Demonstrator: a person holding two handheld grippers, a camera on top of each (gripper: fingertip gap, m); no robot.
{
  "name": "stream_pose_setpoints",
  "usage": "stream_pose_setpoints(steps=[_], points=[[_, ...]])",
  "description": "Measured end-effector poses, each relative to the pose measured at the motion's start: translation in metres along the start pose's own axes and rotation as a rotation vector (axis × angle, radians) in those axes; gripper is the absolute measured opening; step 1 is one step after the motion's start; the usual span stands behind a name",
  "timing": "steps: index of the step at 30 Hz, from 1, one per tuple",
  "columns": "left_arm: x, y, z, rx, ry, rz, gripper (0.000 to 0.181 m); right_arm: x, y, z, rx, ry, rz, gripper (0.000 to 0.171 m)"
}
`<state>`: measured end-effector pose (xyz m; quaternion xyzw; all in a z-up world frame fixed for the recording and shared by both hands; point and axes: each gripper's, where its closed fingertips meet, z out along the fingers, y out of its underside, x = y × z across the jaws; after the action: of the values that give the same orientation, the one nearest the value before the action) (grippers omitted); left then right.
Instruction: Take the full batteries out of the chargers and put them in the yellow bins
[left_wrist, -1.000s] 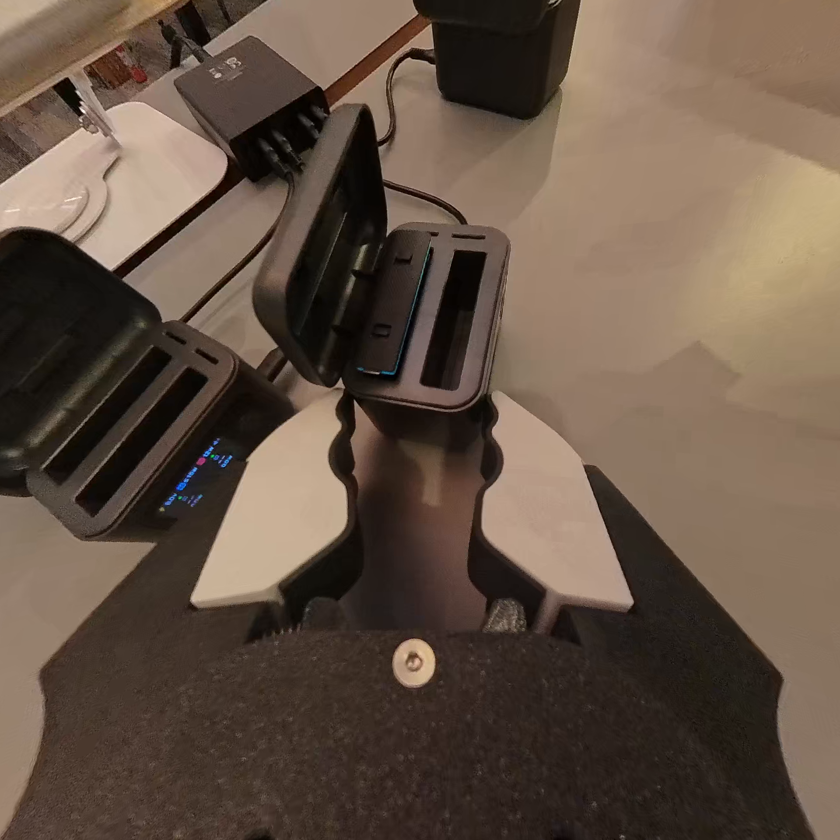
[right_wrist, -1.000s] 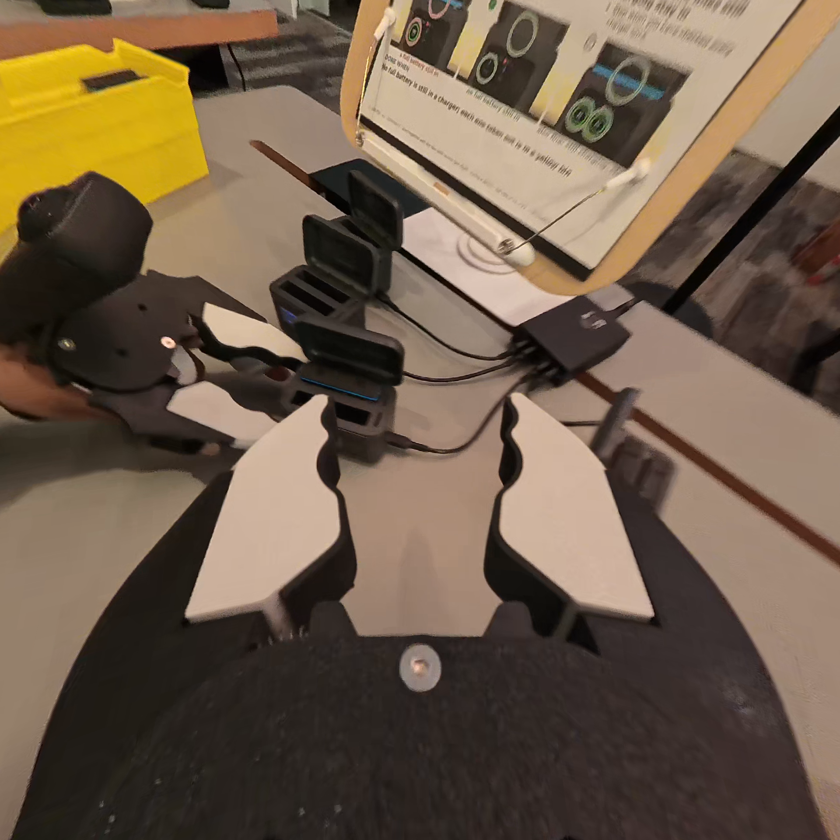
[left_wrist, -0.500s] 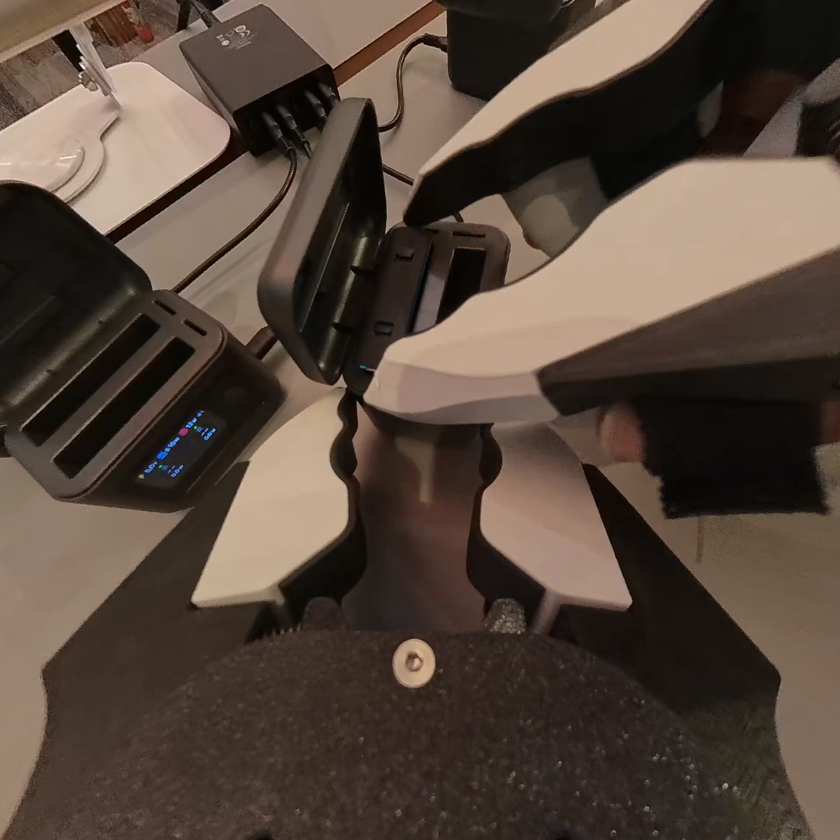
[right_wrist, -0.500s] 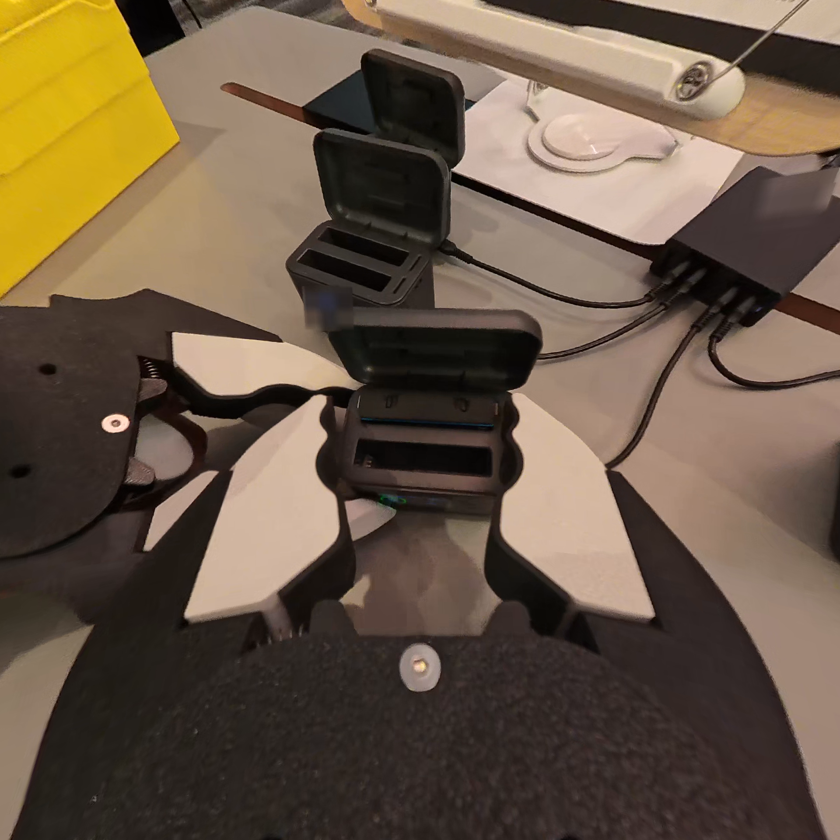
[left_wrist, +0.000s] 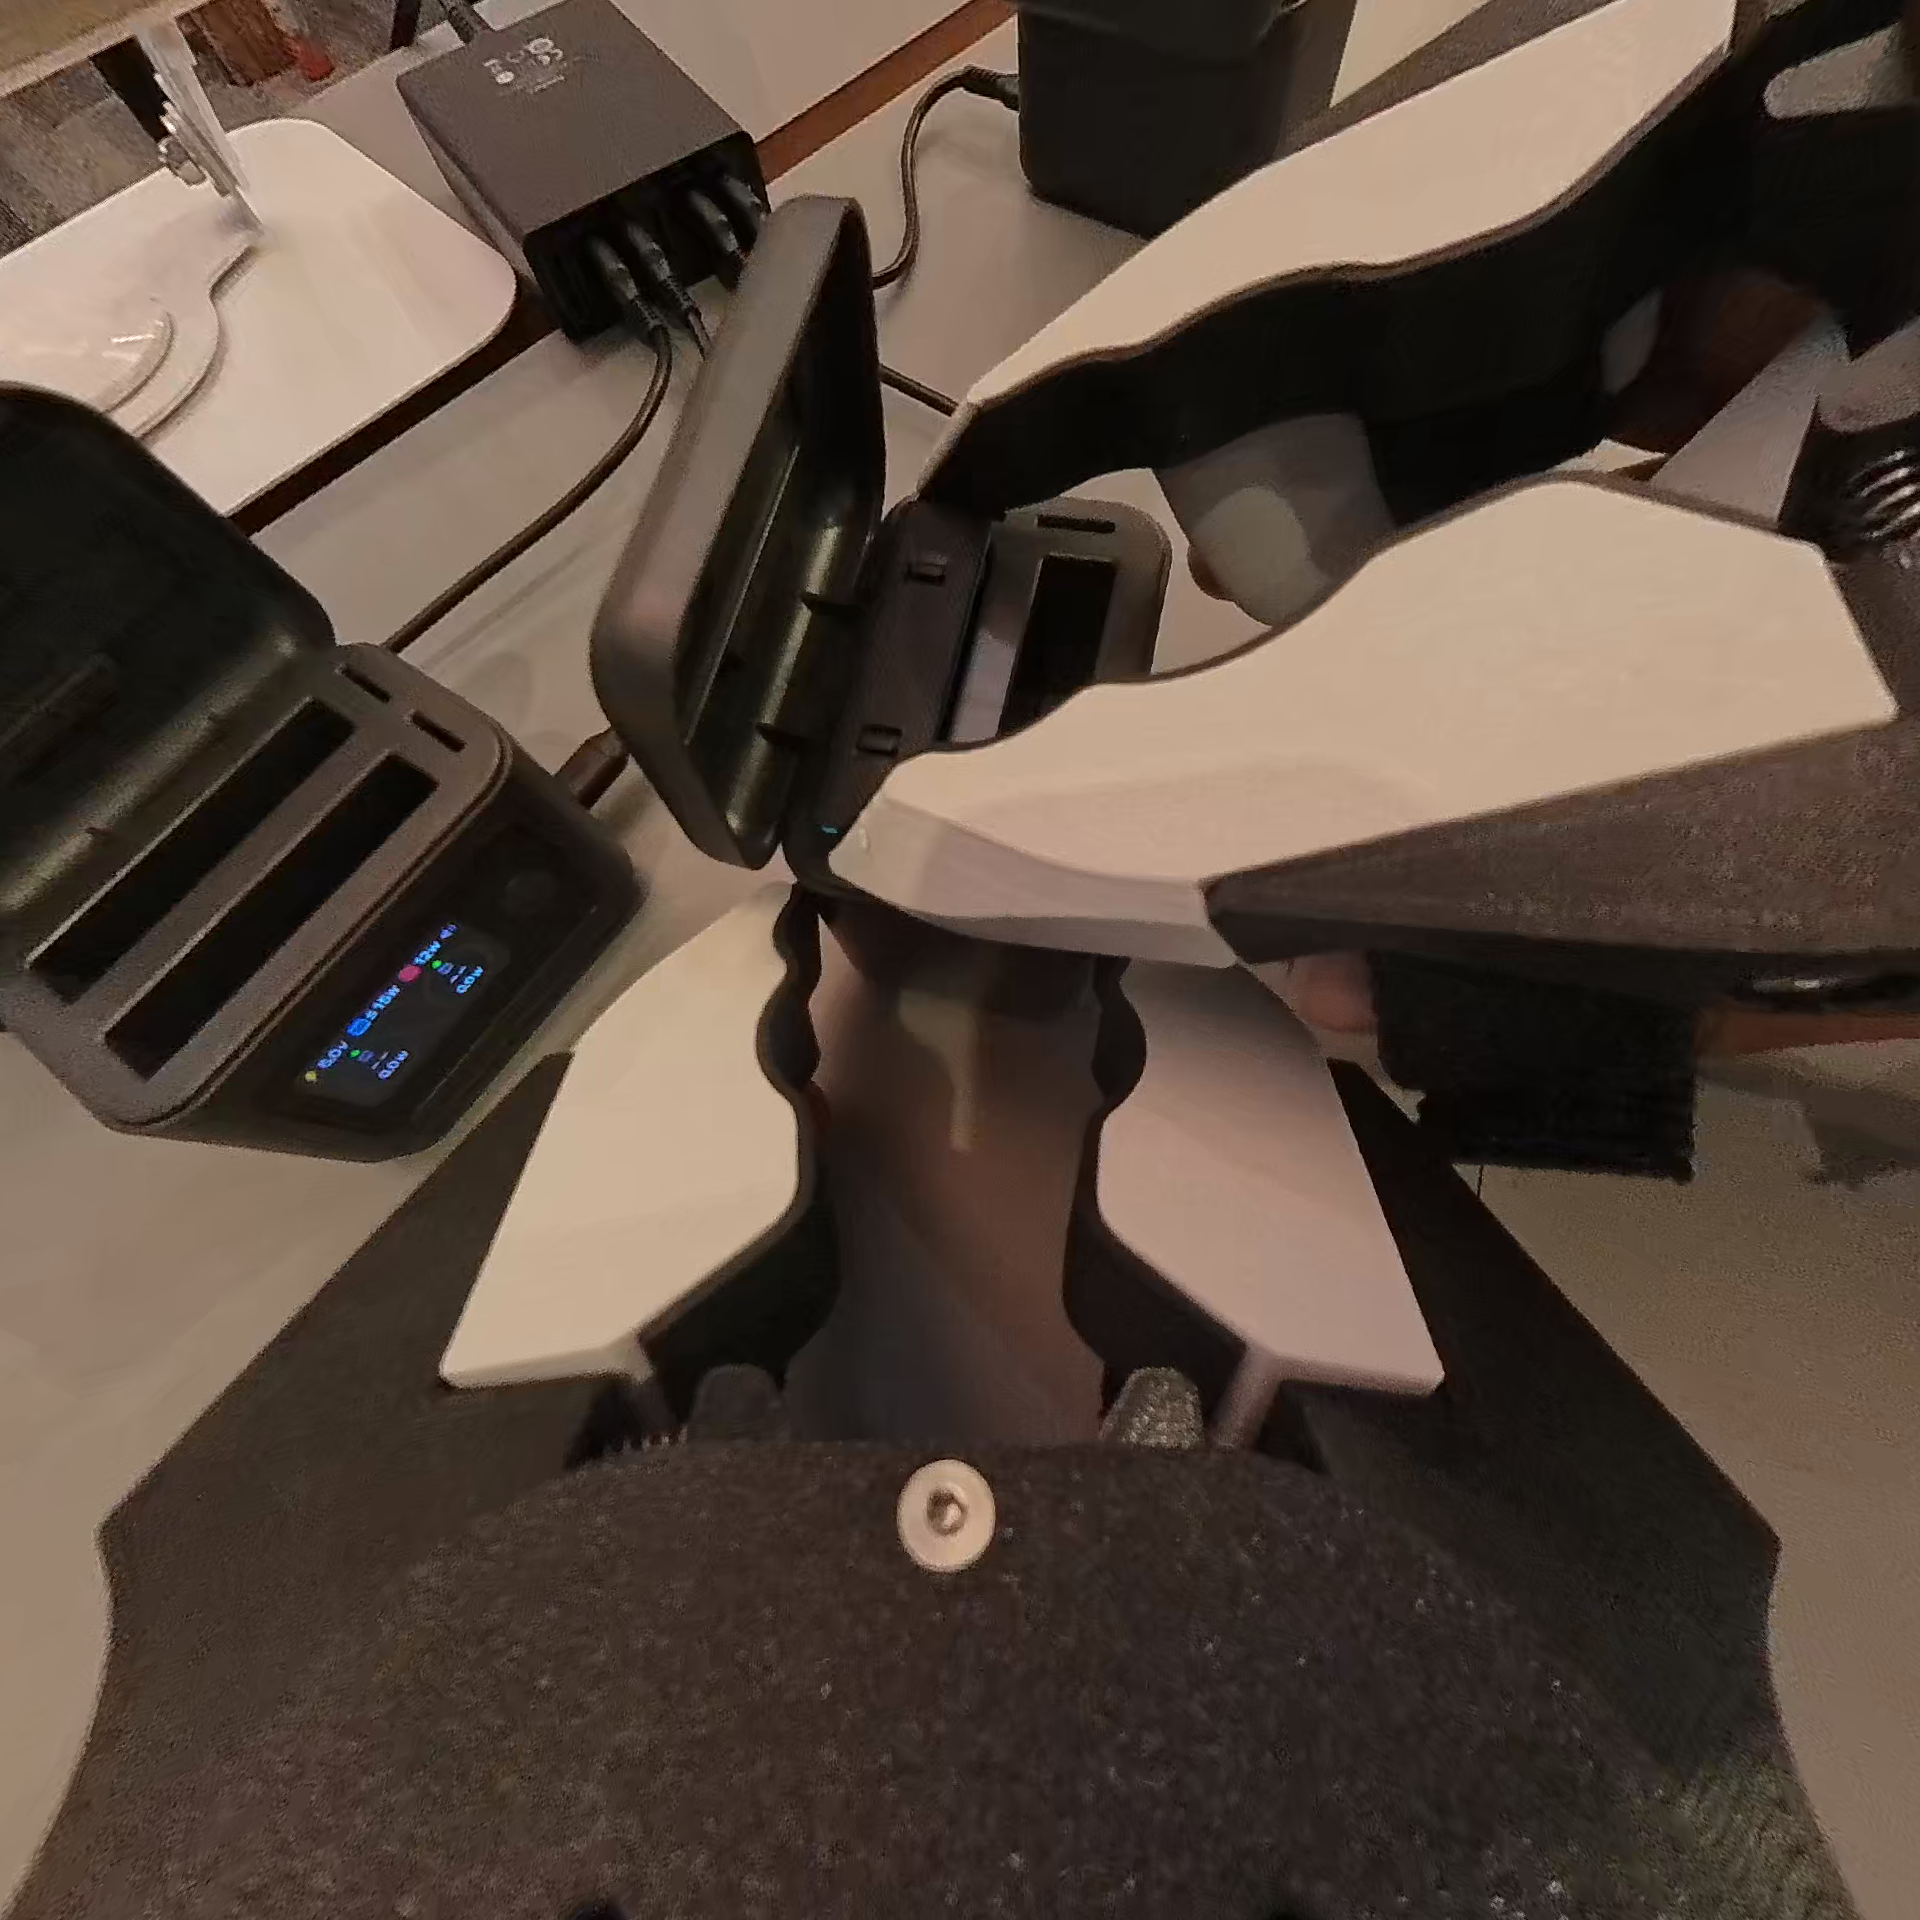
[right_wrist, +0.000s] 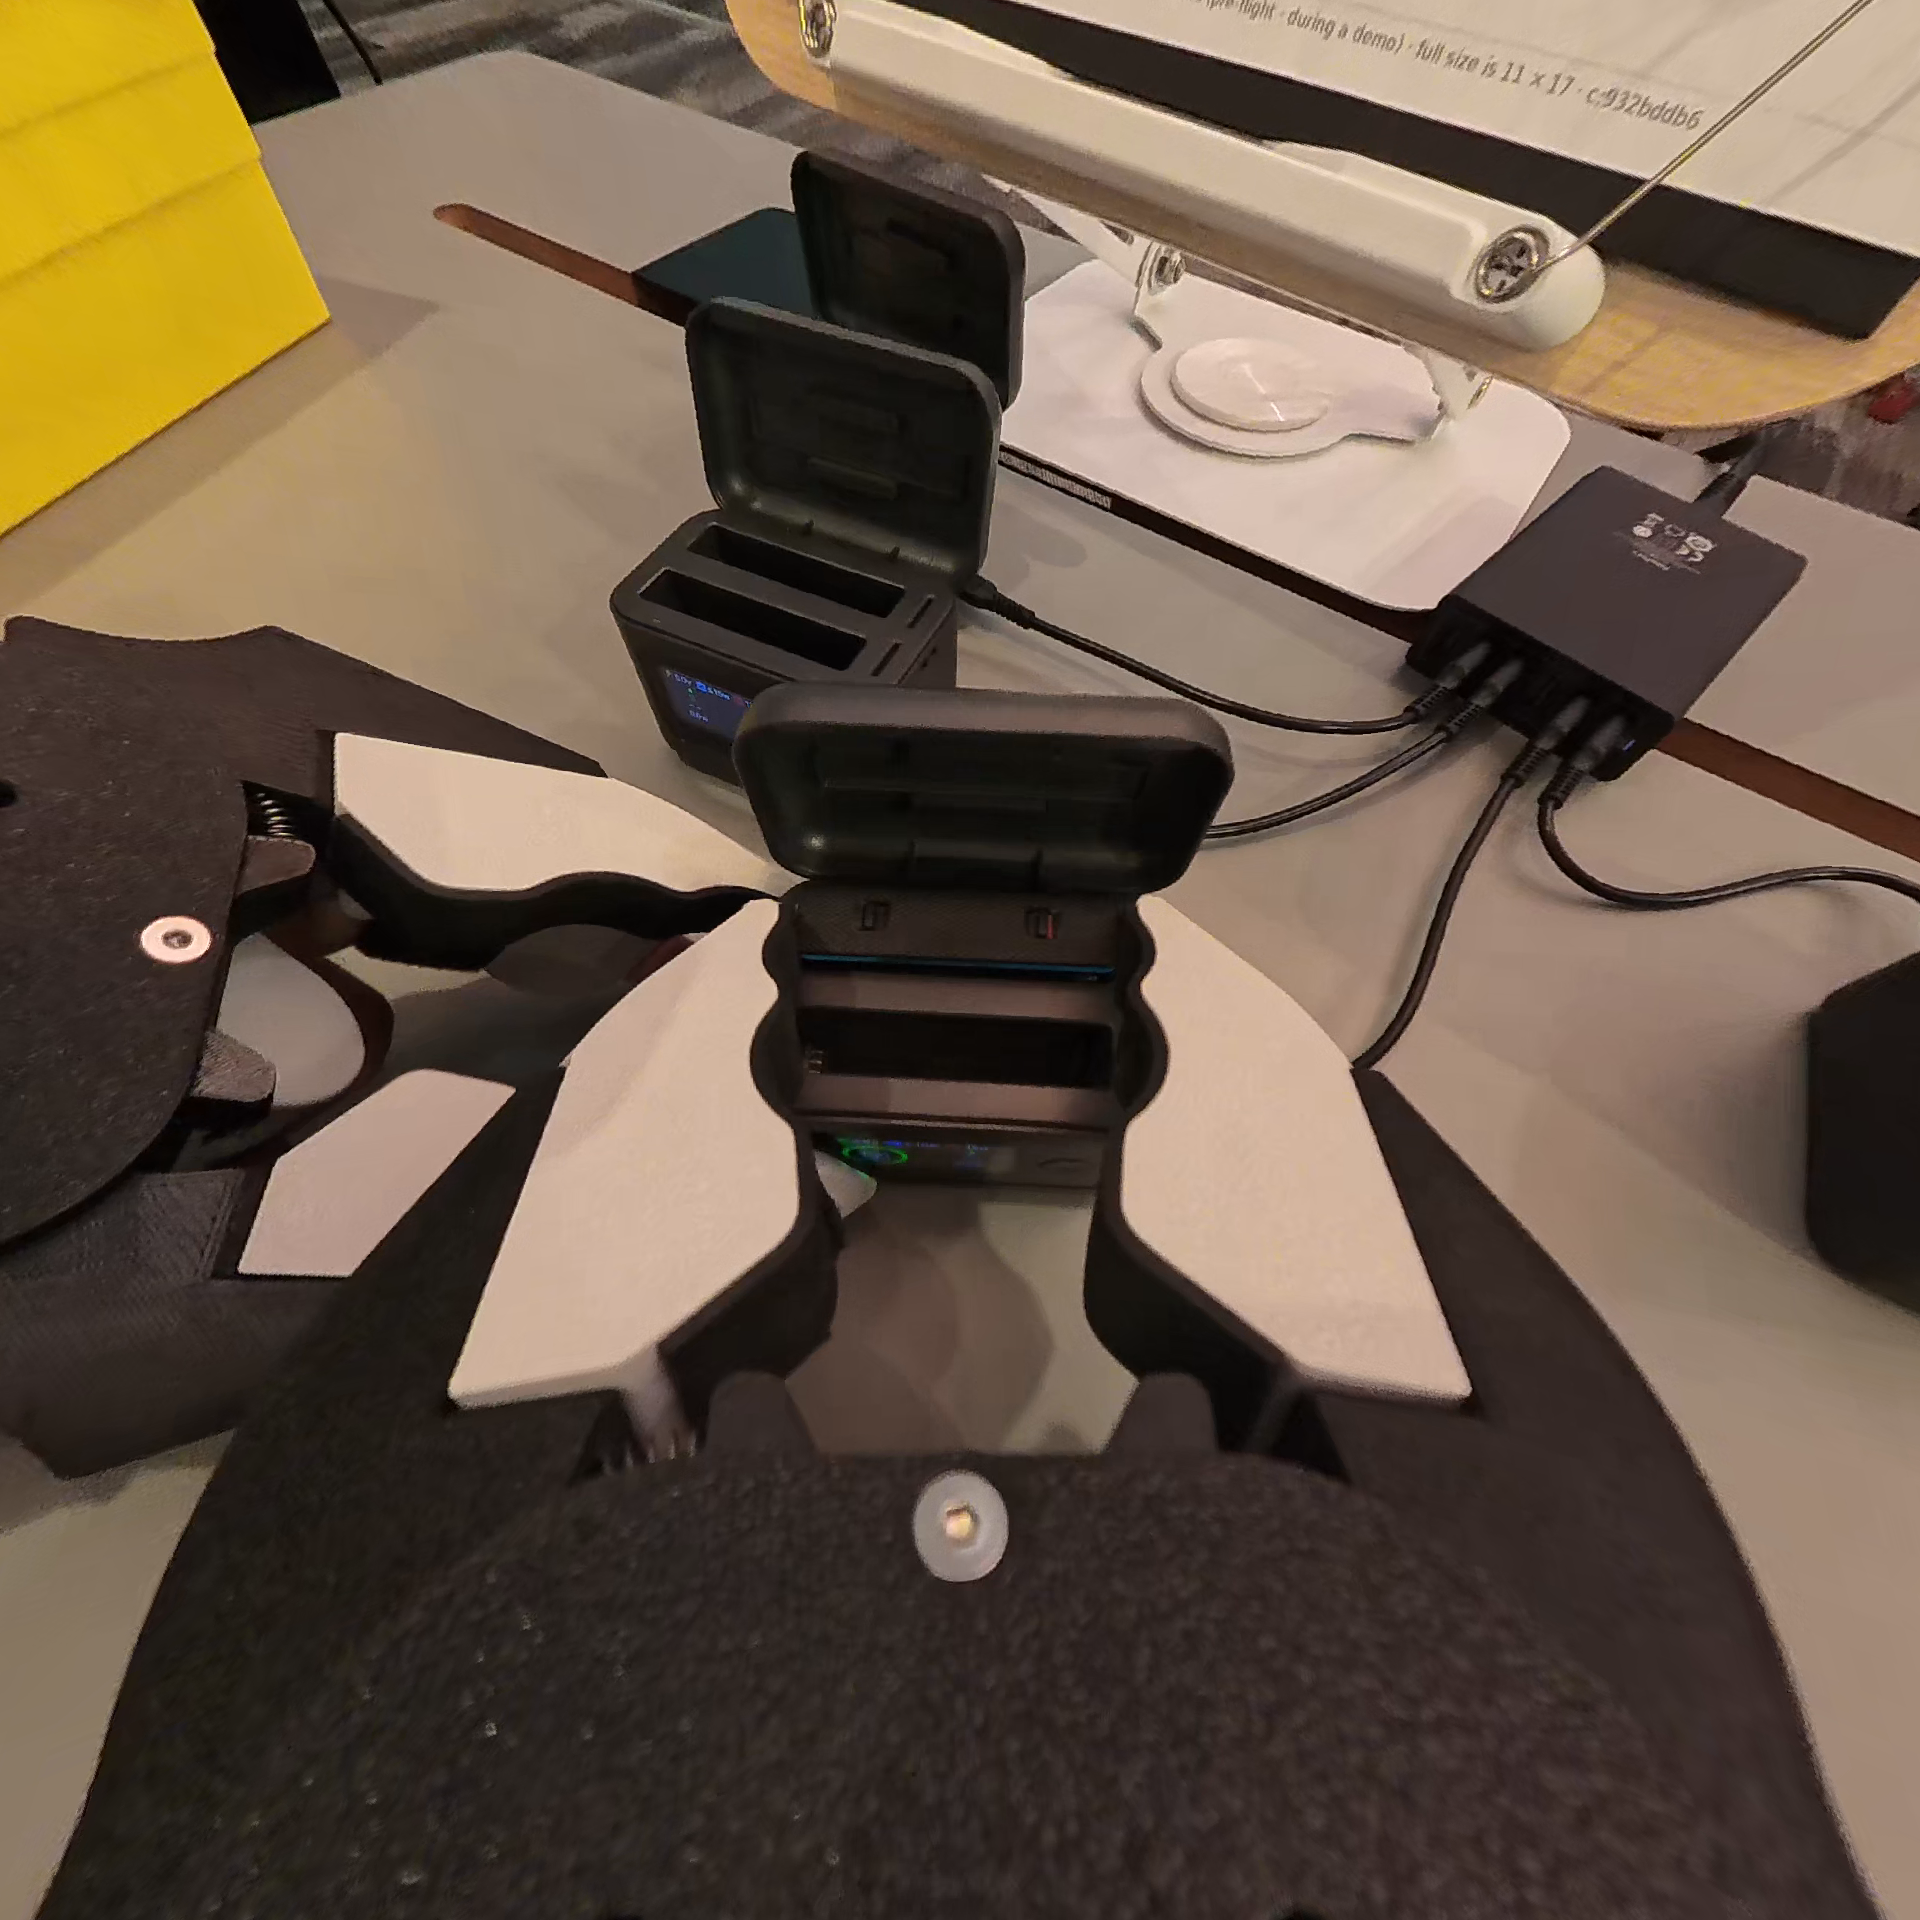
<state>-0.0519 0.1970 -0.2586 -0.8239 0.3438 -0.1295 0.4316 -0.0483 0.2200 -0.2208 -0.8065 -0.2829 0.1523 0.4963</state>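
With the left gripper (left_wrist: 951, 997) clamped on the charger (right_wrist: 951, 1101), close the right gripper's (right_wrist: 951, 997) spread fingers squarely on the battery (right_wrist: 951, 935), then pull straight up.

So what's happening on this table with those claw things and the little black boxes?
A person is working two hand-held grippers. The left gripper clamps the body of the nearest charger, lid open, holding it steady. The right gripper has its fingers on either side of the charger's top, where one battery sits in the rear slot; the front slot is empty. The next charger looks empty. Nothing is lifted yet.
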Motion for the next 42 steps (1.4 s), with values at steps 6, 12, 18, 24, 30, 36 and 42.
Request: stream_pose_setpoints(steps=[6, 12, 18, 24, 30, 36, 42], points=[[0.001, 0.000, 0.001, -0.007, 0.018, -0.006, 0.052, 0.001, -0.001, -0.001, 0.022, 0.007, 0.001, 0.057], [0.001, 0.000, 0.001, -0.015, 0.027, -0.004, 0.052, 0.001, -0.002, -0.001, 0.042, 0.008, 0.015, 0.057], [0.001, 0.000, 0.002, -0.014, 0.033, -0.011, 0.052, 0.008, -0.049, -0.029, 0.222, -0.027, 0.075, 0.058], [0.000, 0.001, 0.001, -0.009, 0.028, 0.007, 0.054, 0.008, -0.054, -0.045, 0.246, -0.058, 0.125, 0.058], [-0.005, -0.005, -0.023, 0.041, 0.037, 0.035, 0.078, 0.015, -0.057, -0.056, 0.245, -0.081, 0.196, 0.058], [0.002, -0.050, -0.062, 0.286, 0.021, 0.144, 0.062, 0.012, -0.059, -0.073, 0.257, -0.183, 0.336, 0.058], [0.034, -0.085, -0.089, 0.518, 0.031, 0.234, 0.041, -0.007, -0.065, -0.101, 0.299, -0.410, 0.579, 0.058]])
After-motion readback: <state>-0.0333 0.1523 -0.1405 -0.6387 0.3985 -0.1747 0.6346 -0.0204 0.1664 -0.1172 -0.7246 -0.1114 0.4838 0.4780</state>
